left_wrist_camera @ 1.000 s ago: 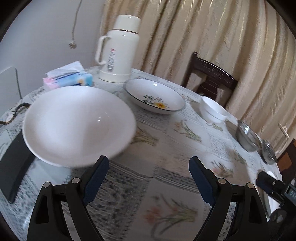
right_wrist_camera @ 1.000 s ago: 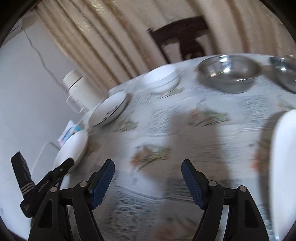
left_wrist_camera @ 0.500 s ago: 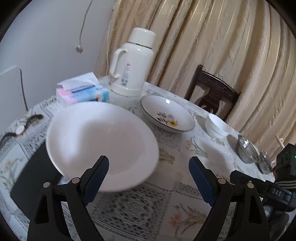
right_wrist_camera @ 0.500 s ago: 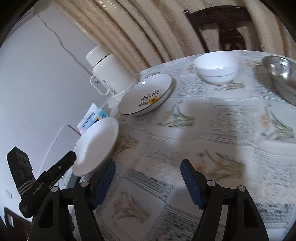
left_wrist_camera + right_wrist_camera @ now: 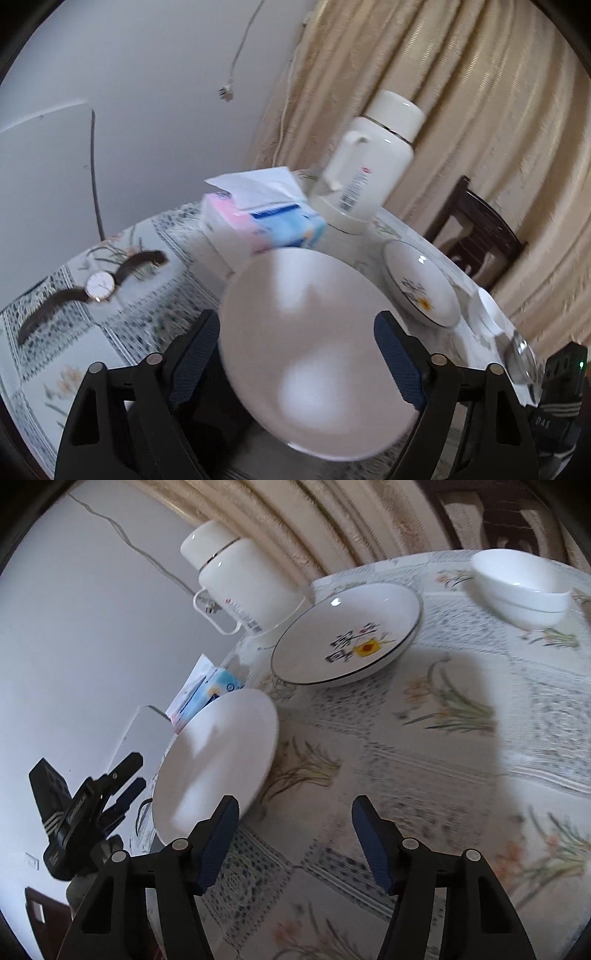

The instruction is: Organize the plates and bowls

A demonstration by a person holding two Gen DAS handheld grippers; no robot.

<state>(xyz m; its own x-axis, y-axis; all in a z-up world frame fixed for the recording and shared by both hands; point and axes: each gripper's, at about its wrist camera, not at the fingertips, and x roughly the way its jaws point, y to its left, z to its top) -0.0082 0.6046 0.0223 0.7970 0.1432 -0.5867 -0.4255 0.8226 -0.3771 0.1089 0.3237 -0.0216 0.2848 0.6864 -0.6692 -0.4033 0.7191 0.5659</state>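
Note:
A plain white plate (image 5: 314, 332) (image 5: 218, 753) lies on the floral tablecloth, low between the wide-apart fingers of my left gripper (image 5: 297, 350), which is open. From the right wrist view the left gripper (image 5: 125, 779) points at the plate's left rim. Beyond lie a flower-printed plate (image 5: 421, 291) (image 5: 347, 635) with a dark rim and a small white bowl (image 5: 491, 314) (image 5: 521, 587). My right gripper (image 5: 295, 834) is open over bare tablecloth, its left finger beside the white plate's near rim.
A white thermos (image 5: 369, 162) (image 5: 240, 579) and a tissue box (image 5: 258, 221) stand behind the plates. A wristwatch (image 5: 98, 288) lies at the left, a steel bowl (image 5: 521, 362) at the right edge. A dark chair (image 5: 476, 229) stands before the curtain.
The left gripper has swung left and closed in on the white plate, which now sits between its fingers. The right gripper has moved left toward the plates; the steel bowls left its view.

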